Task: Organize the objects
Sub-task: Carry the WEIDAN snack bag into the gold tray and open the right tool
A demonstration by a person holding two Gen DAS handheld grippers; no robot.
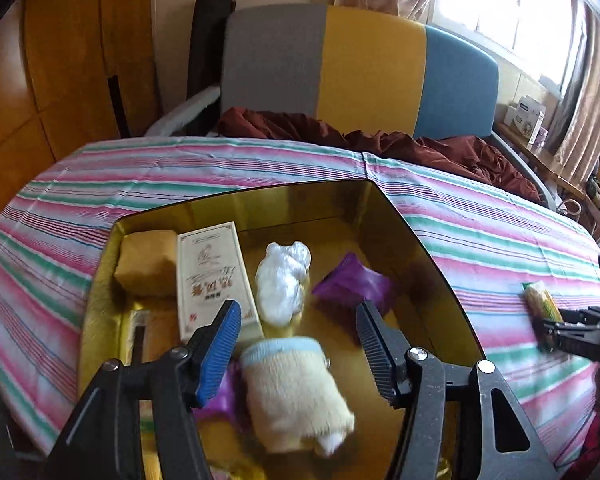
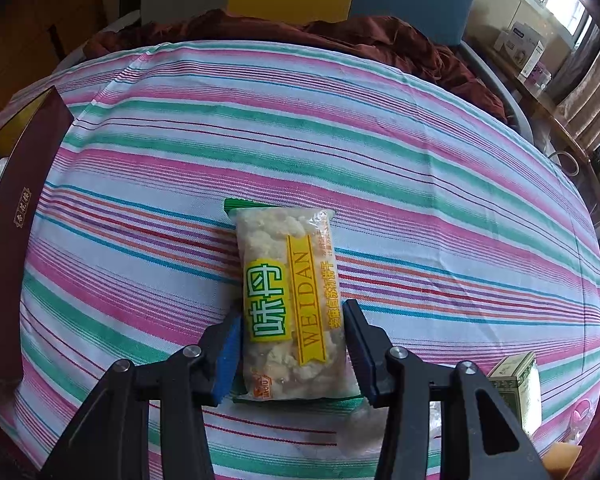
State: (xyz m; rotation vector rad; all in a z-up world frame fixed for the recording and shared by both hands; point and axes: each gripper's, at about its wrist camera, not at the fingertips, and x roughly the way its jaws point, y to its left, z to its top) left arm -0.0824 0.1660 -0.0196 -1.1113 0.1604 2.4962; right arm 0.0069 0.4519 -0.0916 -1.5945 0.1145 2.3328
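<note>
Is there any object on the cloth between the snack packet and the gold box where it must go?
Nothing visible. In the right wrist view only bare striped cloth lies between the snack packet and the gold box.

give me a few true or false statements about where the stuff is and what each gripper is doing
1. The left gripper is open above the gold box. True.
2. The rolled sock lies on the striped cloth outside the box. False: it is inside the box, below the open left gripper.
3. The right gripper has its fingers on either side of the snack packet. True.
4. The snack packet is already in the box. False: it lies on the striped cloth, with the box off to its left.
5. The purple packet sits in the box to the right of the white bag. True.
</note>
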